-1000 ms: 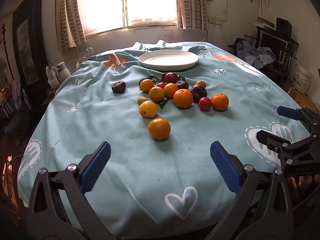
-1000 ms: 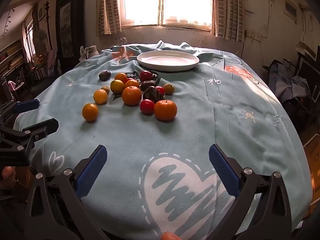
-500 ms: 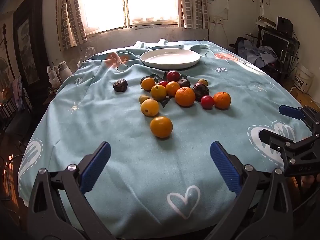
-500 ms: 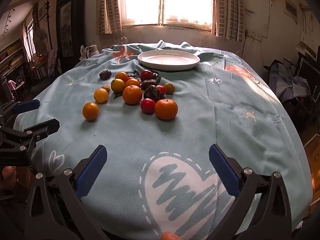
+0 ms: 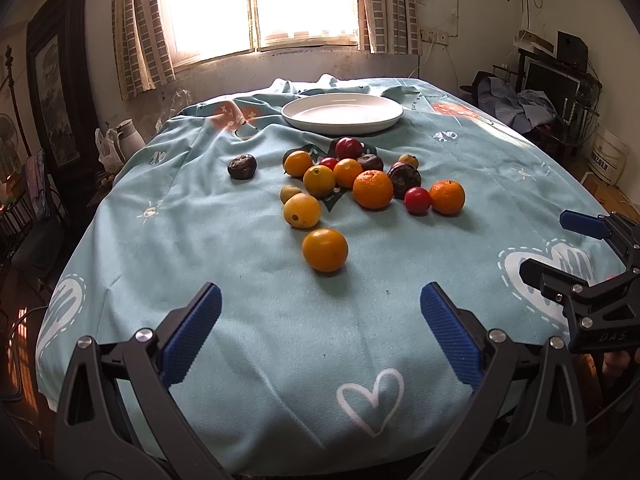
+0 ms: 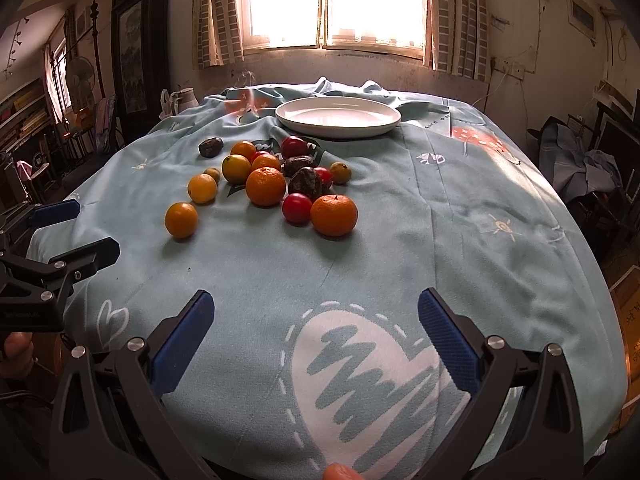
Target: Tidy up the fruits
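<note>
Several fruits lie in a cluster on the light blue tablecloth: oranges, yellow citrus, red plums and dark wrinkled fruits. The nearest orange (image 5: pixel 325 249) (image 6: pixel 181 220) sits alone in front of the cluster. A big orange (image 5: pixel 373 189) (image 6: pixel 265 186) is in the middle, another orange (image 5: pixel 447 197) (image 6: pixel 333 215) at the right. A dark fruit (image 5: pixel 241 166) (image 6: pixel 211 147) lies apart at the left. An empty white plate (image 5: pixel 342 113) (image 6: pixel 338 116) stands behind them. My left gripper (image 5: pixel 320 332) is open and empty, short of the nearest orange. My right gripper (image 6: pixel 316 328) is open and empty.
The tablecloth (image 5: pixel 240 320) drapes over the table edges. A white kettle (image 5: pixel 130 142) stands beyond the far left edge. Furniture with clothes (image 5: pixel 532 108) and a white bucket (image 5: pixel 608 160) are at the right. A window is behind the table.
Both grippers have moved slightly forward toward the fruits; the fruits look a little nearer. Nothing was picked up and the jaws stay open.
</note>
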